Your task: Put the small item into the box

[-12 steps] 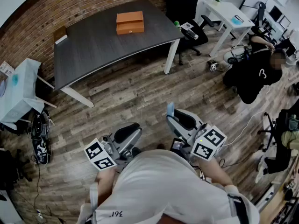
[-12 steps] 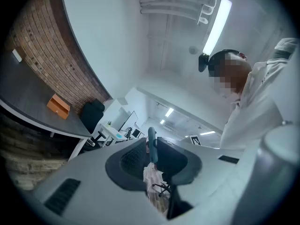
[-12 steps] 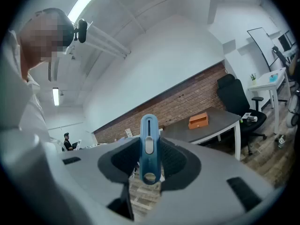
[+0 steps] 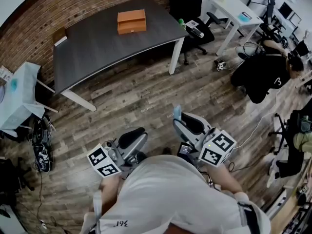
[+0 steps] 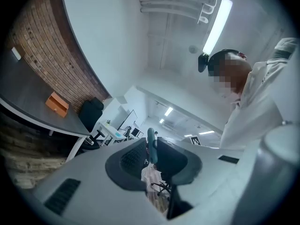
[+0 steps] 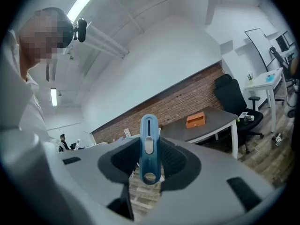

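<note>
Small item (image 6: pixel 147 146): blue, slim, long axis upright, pinched between right gripper (image 6: pixel 148 165) jaws, poking above tips. Left gripper (image 5: pixel 151 161) jaws slightly apart, nothing gripped. Box (image 4: pixel 131 21): orange, looks shut, near far edge of table (image 4: pixel 92 52), toward right far corner; straight ahead, well apart from both grippers. Approach needed first.
</note>
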Motion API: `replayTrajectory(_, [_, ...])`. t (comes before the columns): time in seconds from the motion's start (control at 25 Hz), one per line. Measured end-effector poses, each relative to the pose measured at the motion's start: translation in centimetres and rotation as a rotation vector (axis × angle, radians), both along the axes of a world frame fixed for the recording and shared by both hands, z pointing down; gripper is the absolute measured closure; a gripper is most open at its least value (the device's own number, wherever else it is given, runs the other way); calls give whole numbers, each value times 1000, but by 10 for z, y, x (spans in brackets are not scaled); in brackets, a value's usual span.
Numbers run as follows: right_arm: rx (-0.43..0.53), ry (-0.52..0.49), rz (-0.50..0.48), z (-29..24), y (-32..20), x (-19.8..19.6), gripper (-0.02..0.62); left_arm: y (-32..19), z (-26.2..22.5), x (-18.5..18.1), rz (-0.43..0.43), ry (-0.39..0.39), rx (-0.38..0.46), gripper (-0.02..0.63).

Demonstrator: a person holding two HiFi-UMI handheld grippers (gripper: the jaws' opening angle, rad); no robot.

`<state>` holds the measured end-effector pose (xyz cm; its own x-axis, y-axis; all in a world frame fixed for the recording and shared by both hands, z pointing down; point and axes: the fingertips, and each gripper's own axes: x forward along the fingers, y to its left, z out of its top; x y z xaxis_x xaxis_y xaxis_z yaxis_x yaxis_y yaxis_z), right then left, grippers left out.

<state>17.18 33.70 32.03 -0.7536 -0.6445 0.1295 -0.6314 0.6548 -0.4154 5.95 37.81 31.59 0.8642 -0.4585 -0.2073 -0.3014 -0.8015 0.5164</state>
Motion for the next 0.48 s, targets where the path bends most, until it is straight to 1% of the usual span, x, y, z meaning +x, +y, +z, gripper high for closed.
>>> replayTrajectory(0.24, [-5,8,5,3,6,7,456,6,3,6,-1,-4,-8,537])
replayTrajectory(0.48, [-31,3,12,7,6,20,456,9,7,19,-2,-8,-21,537])
